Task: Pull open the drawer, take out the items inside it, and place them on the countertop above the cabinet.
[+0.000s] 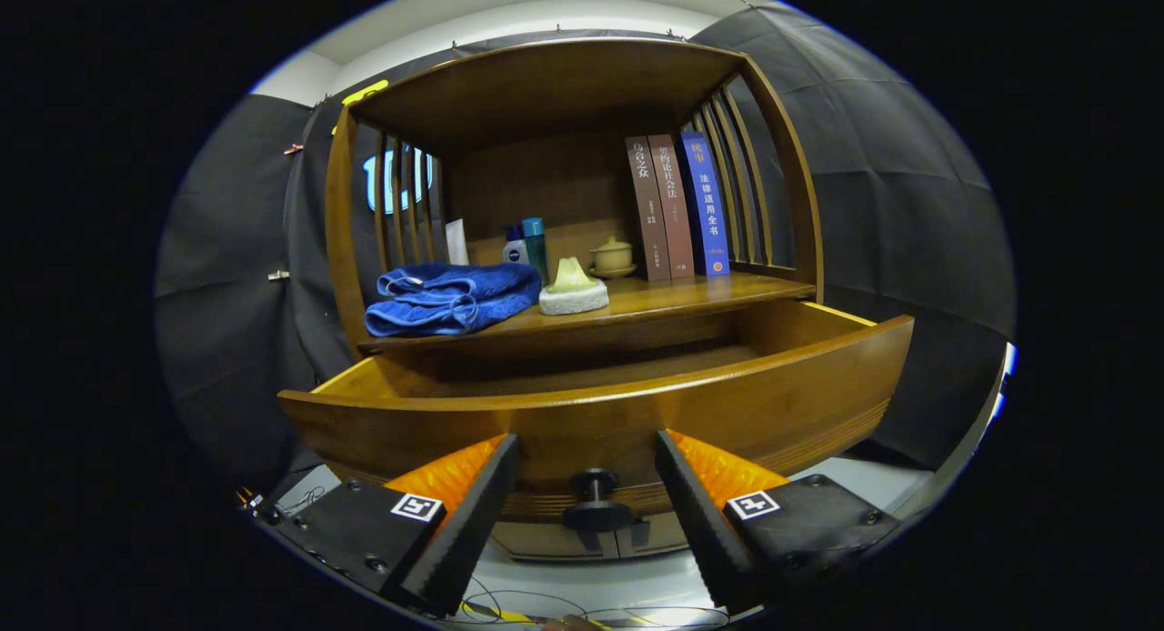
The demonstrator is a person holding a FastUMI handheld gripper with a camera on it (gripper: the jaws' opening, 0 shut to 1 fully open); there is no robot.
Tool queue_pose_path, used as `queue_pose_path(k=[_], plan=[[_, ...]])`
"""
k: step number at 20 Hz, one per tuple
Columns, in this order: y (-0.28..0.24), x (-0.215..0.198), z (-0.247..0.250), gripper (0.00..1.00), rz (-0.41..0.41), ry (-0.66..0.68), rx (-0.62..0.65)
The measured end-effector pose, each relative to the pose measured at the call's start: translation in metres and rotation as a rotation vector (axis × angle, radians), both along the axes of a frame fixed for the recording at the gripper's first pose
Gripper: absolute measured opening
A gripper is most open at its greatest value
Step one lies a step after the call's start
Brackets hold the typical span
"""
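A wooden cabinet stands ahead with its drawer (pixel 600 413) pulled out towards me. The drawer's dark round knob (pixel 596 504) sits between my fingers, a little beyond the tips, and neither finger touches it. My gripper (pixel 587 467) is open, its two fingers spread either side of the knob. From this low angle the drawer's front panel hides whatever lies inside. On the countertop (pixel 691 295) above the drawer lie a folded blue towel (pixel 450 299) and a pale soap on a white dish (pixel 573 290).
Further back on the countertop stand a white tube, small bottles (pixel 527 245), a lidded cup on a saucer (pixel 612 256) and three upright books (pixel 677 208). Slatted sides and a wooden top enclose the shelf. Loose cables lie on the pale surface below my fingers.
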State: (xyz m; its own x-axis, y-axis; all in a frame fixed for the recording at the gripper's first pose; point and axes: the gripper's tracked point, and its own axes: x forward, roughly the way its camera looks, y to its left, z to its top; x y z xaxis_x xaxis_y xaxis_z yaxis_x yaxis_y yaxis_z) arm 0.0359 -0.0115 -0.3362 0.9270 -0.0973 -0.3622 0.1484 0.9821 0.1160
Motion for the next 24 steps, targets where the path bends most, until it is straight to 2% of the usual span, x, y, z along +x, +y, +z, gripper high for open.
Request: queue_pose_path(k=[6,13,24], plan=[[-0.006,0.058,-0.013,0.98,0.003,-0.003,0.001],[-0.009,0.097,-0.021,0.98,-0.001,-0.006,0.011],[-0.008,0.109,-0.023,0.99,-0.007,-0.012,0.001]])
